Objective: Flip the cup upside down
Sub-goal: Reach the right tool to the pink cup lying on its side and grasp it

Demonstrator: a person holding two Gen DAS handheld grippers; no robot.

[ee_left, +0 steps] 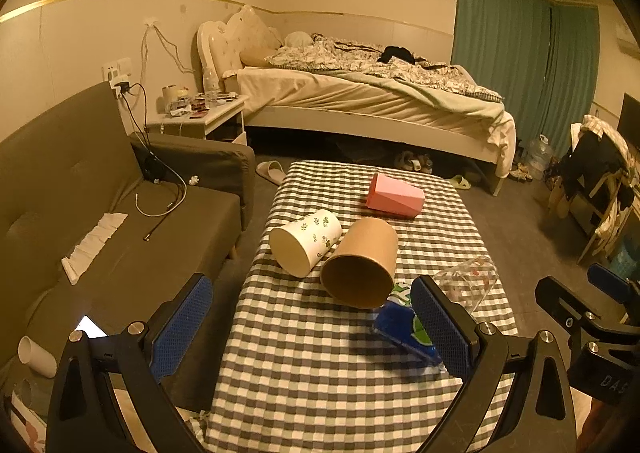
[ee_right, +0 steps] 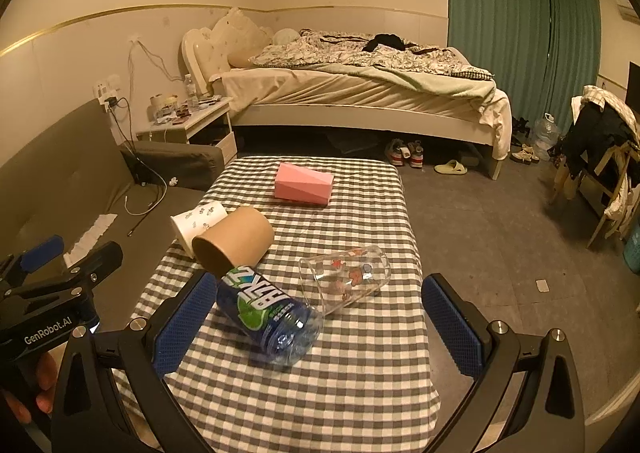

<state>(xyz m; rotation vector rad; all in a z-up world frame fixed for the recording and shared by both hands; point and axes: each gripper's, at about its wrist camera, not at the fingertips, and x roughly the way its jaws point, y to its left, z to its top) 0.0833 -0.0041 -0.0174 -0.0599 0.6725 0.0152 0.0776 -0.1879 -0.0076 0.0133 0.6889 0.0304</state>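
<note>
Several cups lie on their sides on the checkered table (ee_left: 320,373). A brown paper cup (ee_left: 360,261) (ee_right: 234,239) lies with its mouth toward me, beside a white leaf-print cup (ee_left: 306,241) (ee_right: 196,223). A pink faceted cup (ee_left: 394,195) (ee_right: 304,183) lies farther back. A clear glass (ee_left: 468,281) (ee_right: 346,277) lies at the right. My left gripper (ee_left: 312,329) is open and empty, short of the brown cup. My right gripper (ee_right: 320,325) is open and empty, around the near end of a blue bottle (ee_right: 268,313).
The blue bottle also shows in the left wrist view (ee_left: 404,327). A grey sofa (ee_left: 100,213) with cables stands left of the table. A bed (ee_left: 360,93) and a nightstand (ee_left: 200,117) are behind. A chair with clothes (ee_right: 604,157) stands at the right.
</note>
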